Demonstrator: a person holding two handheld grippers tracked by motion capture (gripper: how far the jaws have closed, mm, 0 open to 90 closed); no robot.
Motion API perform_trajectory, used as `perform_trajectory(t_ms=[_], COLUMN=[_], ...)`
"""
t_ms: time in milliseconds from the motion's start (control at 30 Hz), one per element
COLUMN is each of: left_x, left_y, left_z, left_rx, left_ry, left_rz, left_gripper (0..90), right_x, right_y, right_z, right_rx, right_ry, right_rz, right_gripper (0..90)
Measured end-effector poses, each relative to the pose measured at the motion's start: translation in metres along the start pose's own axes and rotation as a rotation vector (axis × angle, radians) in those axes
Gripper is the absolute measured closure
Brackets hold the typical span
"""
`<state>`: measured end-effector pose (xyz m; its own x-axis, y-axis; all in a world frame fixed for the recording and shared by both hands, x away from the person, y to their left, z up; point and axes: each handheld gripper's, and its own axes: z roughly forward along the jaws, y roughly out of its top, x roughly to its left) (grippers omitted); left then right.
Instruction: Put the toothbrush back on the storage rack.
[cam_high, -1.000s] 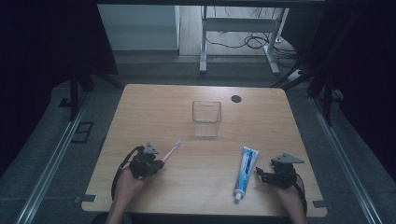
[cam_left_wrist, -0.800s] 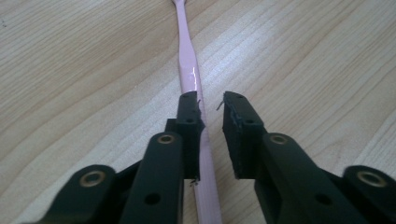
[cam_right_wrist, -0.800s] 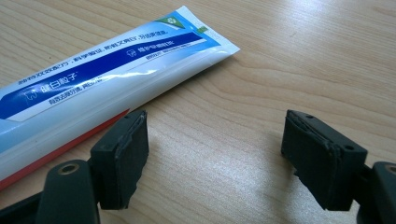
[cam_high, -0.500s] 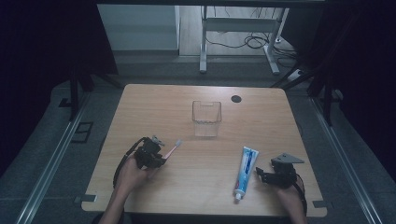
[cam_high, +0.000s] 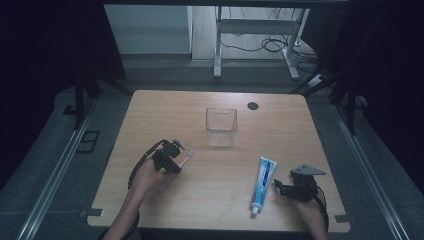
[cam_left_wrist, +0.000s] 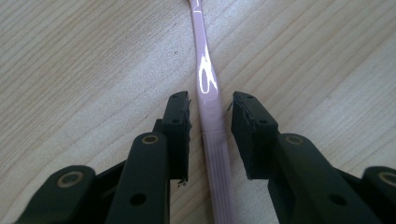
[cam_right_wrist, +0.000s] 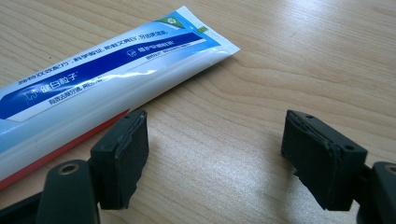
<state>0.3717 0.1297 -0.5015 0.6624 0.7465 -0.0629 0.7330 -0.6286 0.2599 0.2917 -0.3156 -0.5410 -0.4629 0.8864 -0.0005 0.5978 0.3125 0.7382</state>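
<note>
Showing small white Chinese characters, too fine for sure reading, on the blue band of the white-and-blue toothpaste tube (cam_right_wrist: 93, 88).

Right gripper (cam_right_wrist: 215, 154) parked next to the toothpaste (cam_right_wrist: 102, 88)

Jaws wide apart over bare table (cam_right_wrist: 303, 60), nothing between them. Tube lies just outside the left jaw, apart from it.

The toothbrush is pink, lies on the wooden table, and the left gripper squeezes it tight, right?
Not quite. The left gripper view shows the pink toothbrush on the wooden table between the left gripper jaws, but they have just been opening, with gaps on both sides, so nothing squeezes it.
</note>
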Motion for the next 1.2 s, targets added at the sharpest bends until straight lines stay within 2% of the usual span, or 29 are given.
perform_trajectory(t_ms=[33, 67, 333, 433, 500, 533, 633, 867, 1000, 1200], left_x=[0.0, 0.0, 0.001, 0.0, -0.001, -0.003, -0.004, -0.003, -0.002, -0.004], left_y=[0.004, 0.004, 0.019, 0.022, 0.024, 0.025, 0.025, 0.023, 0.022, 0.021], left_z=[0.001, 0.001, 0.005, 0.005, 0.006, 0.006, 0.006, 0.004, -0.001, -0.012], left_rx=[0.025, 0.025, 0.123, 0.14, 0.147, 0.148, 0.143, 0.117, 0.095, 0.042], left_ry=[0.0, 0.0, 0.015, 0.016, 0.015, 0.026, 0.037, 0.028, 0.007, -0.015], left_rz=[0.001, 0.001, 0.007, 0.006, 0.004, 0.014, 0.024, 0.019, 0.02, 0.044], left_gripper=[68.1, 68.4, 69.8, 71.5, 78.3, 78.7, 79.1, 79.2, 79.2, 79.2], right_x=[0.0, 0.0, 0.0, 0.0, 0.0, 0.0, 0.0, 0.0, 0.0, 0.0], right_y=[0.0, 0.0, 0.0, 0.0, 0.0, 0.0, 0.0, 0.0, 0.0, 0.0], right_z=[0.0, 0.0, 0.0, 0.0, 0.0, 0.0, 0.0, 0.0, 0.0, 0.0], right_rx=[0.0, 0.0, -0.001, -0.001, 0.0, 0.0, 0.0, 0.0, 0.0, 0.0], right_ry=[0.0, 0.0, 0.0, 0.0, 0.0, -0.001, -0.001, 0.0, -0.001, -0.001], right_rz=[0.001, 0.001, 0.0, 0.0, -0.001, -0.001, -0.001, -0.001, -0.001, -0.001], right_gripper=[23.6, 23.6, 23.6, 23.6, 23.6, 23.6, 23.6, 23.6, 23.6, 23.6])
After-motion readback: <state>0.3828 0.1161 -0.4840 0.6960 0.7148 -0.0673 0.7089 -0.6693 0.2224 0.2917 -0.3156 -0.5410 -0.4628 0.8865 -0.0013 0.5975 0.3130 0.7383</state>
